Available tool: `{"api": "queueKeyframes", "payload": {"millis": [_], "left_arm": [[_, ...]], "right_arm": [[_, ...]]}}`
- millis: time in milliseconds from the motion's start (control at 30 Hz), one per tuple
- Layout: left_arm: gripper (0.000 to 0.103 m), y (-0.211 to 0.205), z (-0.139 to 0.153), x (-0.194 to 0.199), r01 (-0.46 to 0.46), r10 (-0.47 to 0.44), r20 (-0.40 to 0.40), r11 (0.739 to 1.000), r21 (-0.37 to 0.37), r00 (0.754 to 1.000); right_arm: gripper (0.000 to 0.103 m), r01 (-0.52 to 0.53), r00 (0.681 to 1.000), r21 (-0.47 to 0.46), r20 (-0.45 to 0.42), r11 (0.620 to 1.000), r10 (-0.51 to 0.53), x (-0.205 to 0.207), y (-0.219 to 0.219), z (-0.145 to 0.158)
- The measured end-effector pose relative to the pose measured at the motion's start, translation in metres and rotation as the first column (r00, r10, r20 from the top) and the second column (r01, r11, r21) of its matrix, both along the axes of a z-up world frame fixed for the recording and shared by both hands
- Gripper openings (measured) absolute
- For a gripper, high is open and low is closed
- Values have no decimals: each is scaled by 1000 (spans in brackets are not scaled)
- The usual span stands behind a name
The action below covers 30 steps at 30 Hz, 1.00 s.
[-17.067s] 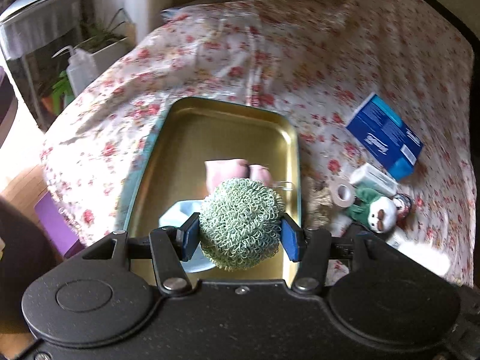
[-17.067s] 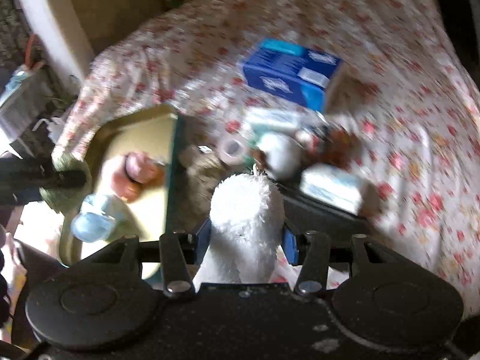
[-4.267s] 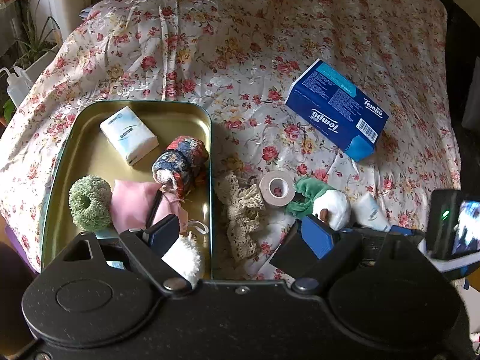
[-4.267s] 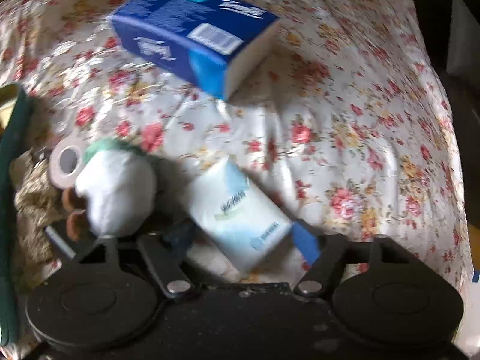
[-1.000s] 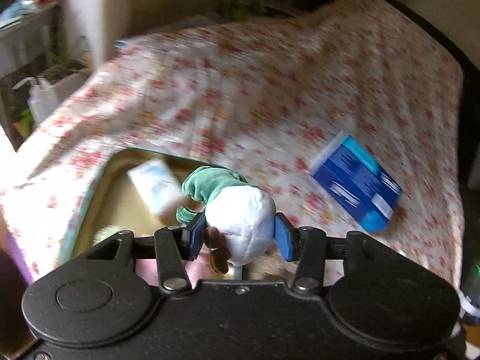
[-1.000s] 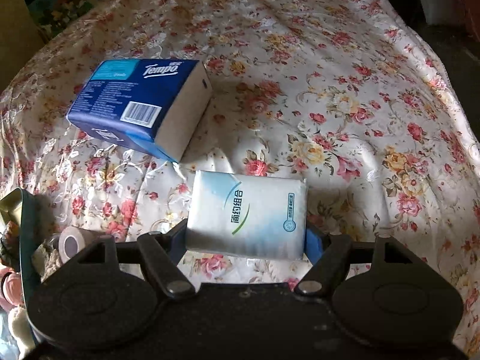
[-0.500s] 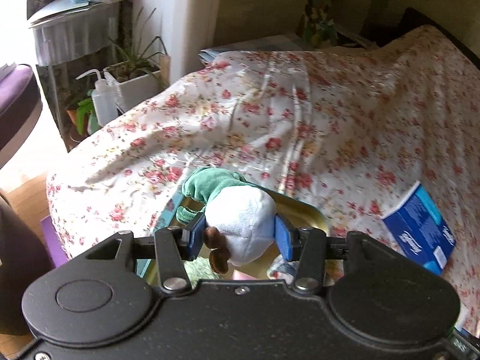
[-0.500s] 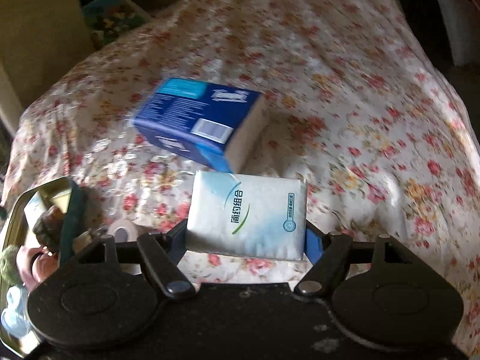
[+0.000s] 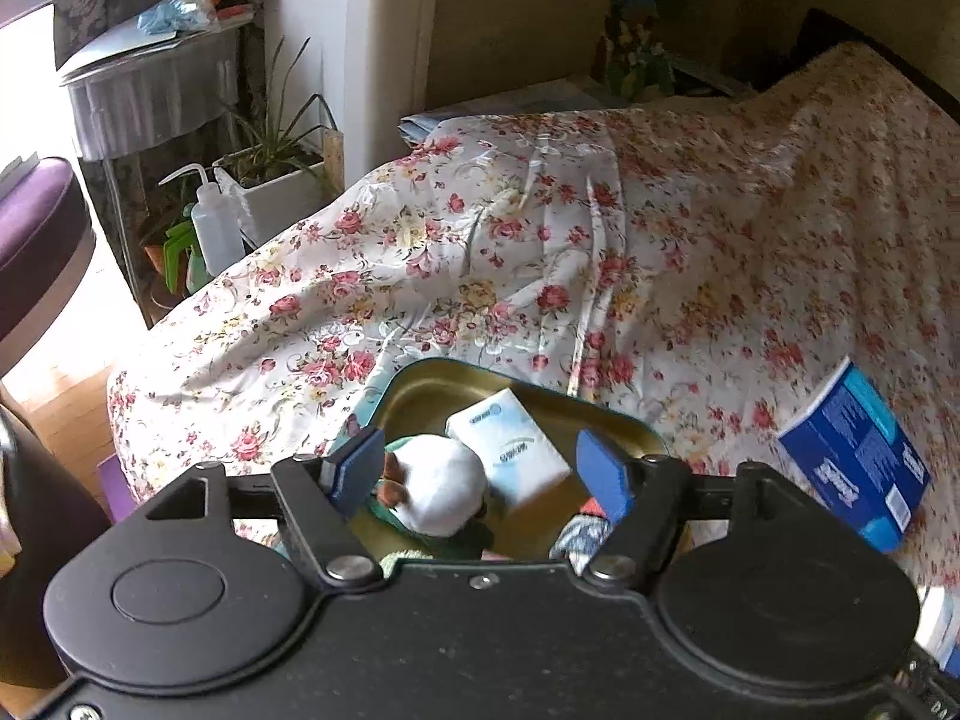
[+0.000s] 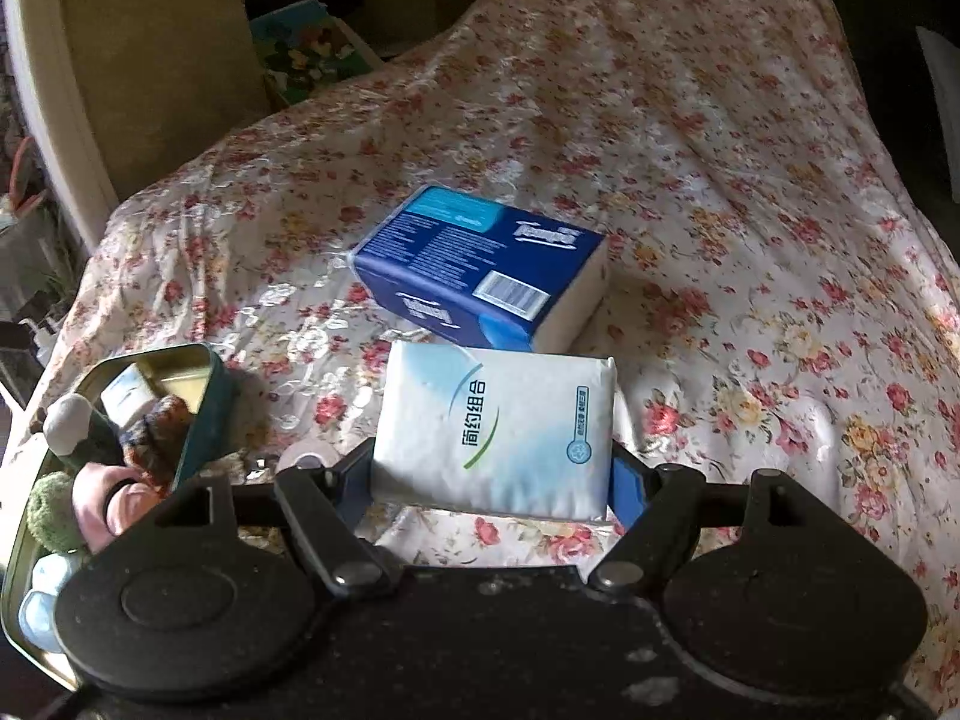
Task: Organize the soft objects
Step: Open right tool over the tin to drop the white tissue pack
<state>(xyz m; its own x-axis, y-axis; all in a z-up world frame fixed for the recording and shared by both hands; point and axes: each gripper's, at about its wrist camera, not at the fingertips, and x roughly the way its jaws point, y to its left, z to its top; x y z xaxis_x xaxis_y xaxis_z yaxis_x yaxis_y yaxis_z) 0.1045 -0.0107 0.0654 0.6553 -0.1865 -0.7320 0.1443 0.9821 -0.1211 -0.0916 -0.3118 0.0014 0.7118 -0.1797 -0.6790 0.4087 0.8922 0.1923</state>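
Observation:
My left gripper [image 9: 480, 474] is open above the gold tray [image 9: 432, 381]. The white plush toy with green scarf [image 9: 441, 489] lies in the tray below the left finger, beside a small white tissue pack [image 9: 510, 450]. My right gripper [image 10: 489, 474] is shut on a white tissue pack [image 10: 498, 432] and holds it above the floral bedspread. The tray also shows in the right wrist view [image 10: 204, 420] at the left, holding the plush toy [image 10: 66, 420], a green knitted ball [image 10: 51, 516], a pink soft item [image 10: 102, 507] and a patterned fabric roll [image 10: 156, 432].
A blue Tempo tissue box [image 10: 480, 267] lies on the bedspread beyond the right gripper; it also shows in the left wrist view [image 9: 852, 456]. A tape roll [image 10: 306, 453] lies by the tray. A squeeze bottle [image 9: 207, 228] and potted plants stand off the bed's left side.
My left gripper has opened and let the plush toy drop into the tray. My right gripper still holds the white tissue pack and has shifted little.

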Motion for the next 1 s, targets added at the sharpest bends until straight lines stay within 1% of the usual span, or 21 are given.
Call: {"api": "queueKeyframes", "payload": {"millis": [67, 233, 367, 600, 767, 900, 1000], "left_arm": [[73, 3, 1, -5, 19, -19, -15, 1000, 25, 1000], [74, 12, -2, -15, 35, -33, -26, 996, 76, 999], [78, 24, -2, -17, 14, -11, -43, 996, 87, 999], [79, 42, -1, -17, -23, 28, -55, 996, 91, 998], [80, 50, 2, -18, -43, 48, -51, 994, 95, 998], [83, 58, 6, -18, -61, 65, -39, 994, 92, 997], [83, 61, 8, -18, -67, 70, -31, 994, 88, 997]], "right_arm": [[75, -30, 999, -3, 11, 1000, 30, -1, 8, 3], [75, -101, 995, 4, 21, 995, 101, -4, 33, 8], [75, -169, 985, 8, 21, 986, 168, -4, 62, 14], [75, -282, 959, 32, 10, 959, 282, 8, 121, 27], [75, -364, 931, 39, 16, 931, 364, 28, 164, 41], [75, -402, 915, 25, 19, 915, 402, 40, 193, 48], [78, -408, 913, 36, 25, 912, 407, 46, 203, 50]]}}
